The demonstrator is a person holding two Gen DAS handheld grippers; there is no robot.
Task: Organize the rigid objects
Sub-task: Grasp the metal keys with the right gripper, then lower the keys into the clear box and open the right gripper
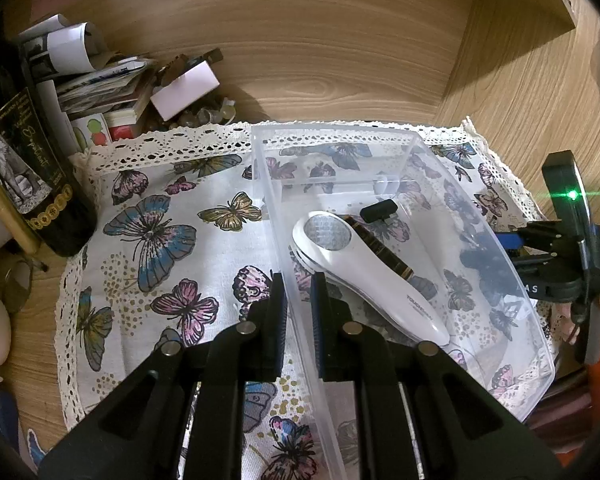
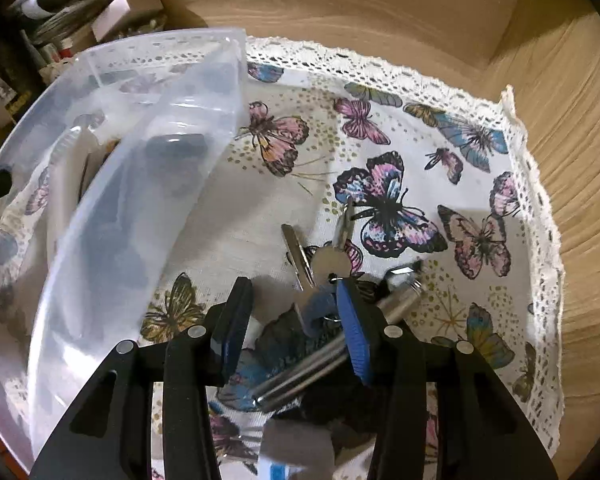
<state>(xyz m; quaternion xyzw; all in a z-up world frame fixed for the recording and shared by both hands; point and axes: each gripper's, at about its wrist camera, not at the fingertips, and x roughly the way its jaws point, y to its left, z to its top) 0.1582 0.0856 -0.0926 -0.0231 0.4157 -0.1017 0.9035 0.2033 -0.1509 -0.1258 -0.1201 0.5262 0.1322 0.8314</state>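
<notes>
The left claw [image 1: 299, 292] pinches the clear bin's [image 1: 512, 264] near wall; the right claw [image 2: 294, 308] hangs spread over the key bunch [image 2: 324, 280] lying between its fingers; closing off-centre may scatter the keys.

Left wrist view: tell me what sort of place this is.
Probably a home desk or shelf nook: wood-grain walls, a lace-edged butterfly cloth, and a wine bottle beside stacked papers.

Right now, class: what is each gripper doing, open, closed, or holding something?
Left gripper: shut on the clear bin, fingers astride its wall.
Right gripper: open, over the keys, not gripping them.
</notes>
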